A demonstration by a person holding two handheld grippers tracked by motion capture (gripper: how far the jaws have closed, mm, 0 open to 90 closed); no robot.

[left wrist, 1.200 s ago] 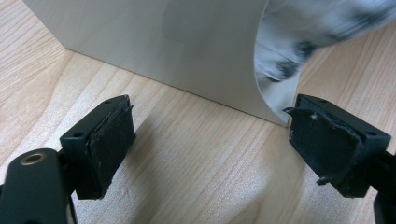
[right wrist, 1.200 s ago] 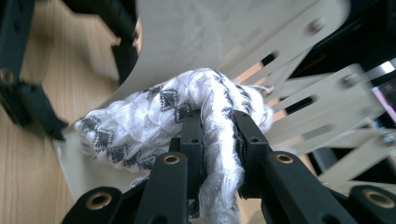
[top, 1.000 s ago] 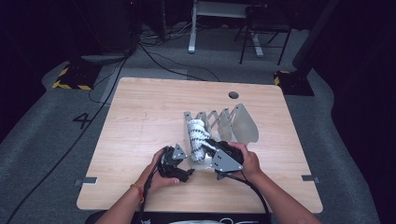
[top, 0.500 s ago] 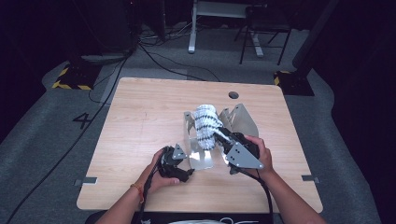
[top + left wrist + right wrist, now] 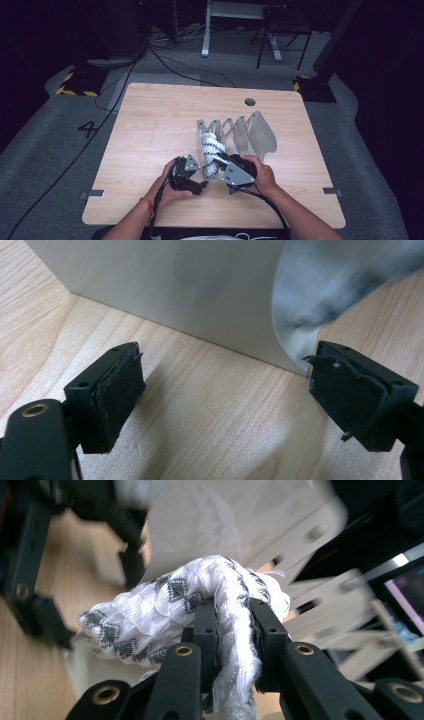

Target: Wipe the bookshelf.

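A white cloth [image 5: 211, 149] with a dark diamond pattern hangs bunched over the near end of a grey fan-shaped slotted rack [image 5: 252, 132] on the wooden table [image 5: 150, 125]. My right gripper [image 5: 221, 165] is shut on the cloth [image 5: 160, 605], whose folds bulge over the jaws of the right gripper [image 5: 234, 615], with the rack's dividers [image 5: 310, 525] behind. My left gripper [image 5: 199, 184] is open just left of it. In the left gripper view the left gripper [image 5: 227, 385] stands low over the table, facing the rack's front panel [image 5: 175, 290].
A round cable hole [image 5: 250, 102] lies near the table's far edge. Cables [image 5: 175, 65] and a chair base [image 5: 272, 45] are on the grey floor beyond. Bare wood [image 5: 150, 125] stretches left of the rack.
The right gripper, which had swung out to the right with the cloth raised, has come back left and lower by the rack's near end. The left gripper has stayed put.
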